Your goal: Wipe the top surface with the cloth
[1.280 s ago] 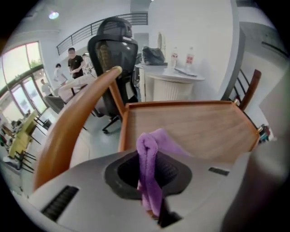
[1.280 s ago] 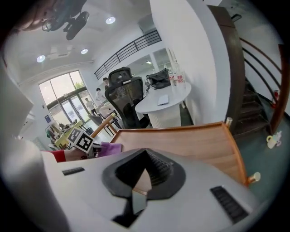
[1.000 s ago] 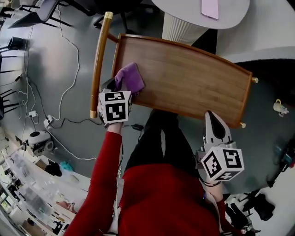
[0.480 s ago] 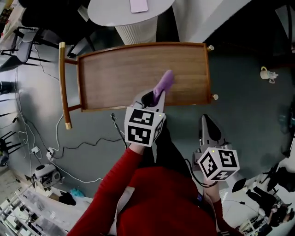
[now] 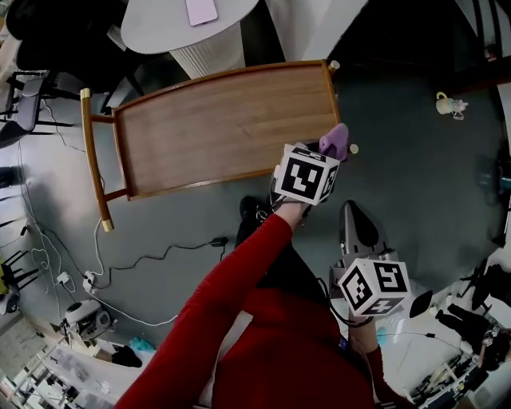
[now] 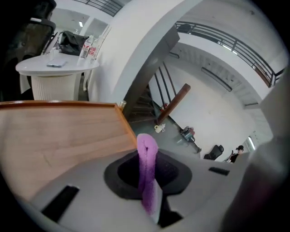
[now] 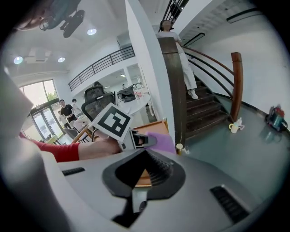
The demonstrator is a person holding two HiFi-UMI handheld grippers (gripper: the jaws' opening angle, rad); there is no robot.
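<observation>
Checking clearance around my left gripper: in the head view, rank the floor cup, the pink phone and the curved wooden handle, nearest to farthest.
From the left gripper, which holds the cloth:
1. The floor cup, off to its right.
2. The pink phone, on the round table, upper left.
3. The curved wooden handle, at the wooden top's far left end.

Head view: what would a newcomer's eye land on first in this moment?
The purple cloth pinched in the left claw, at the wooden top's near right corner. Next, the black-and-white marker cubes on both grippers; the right claw is shut, empty, off the top.
</observation>
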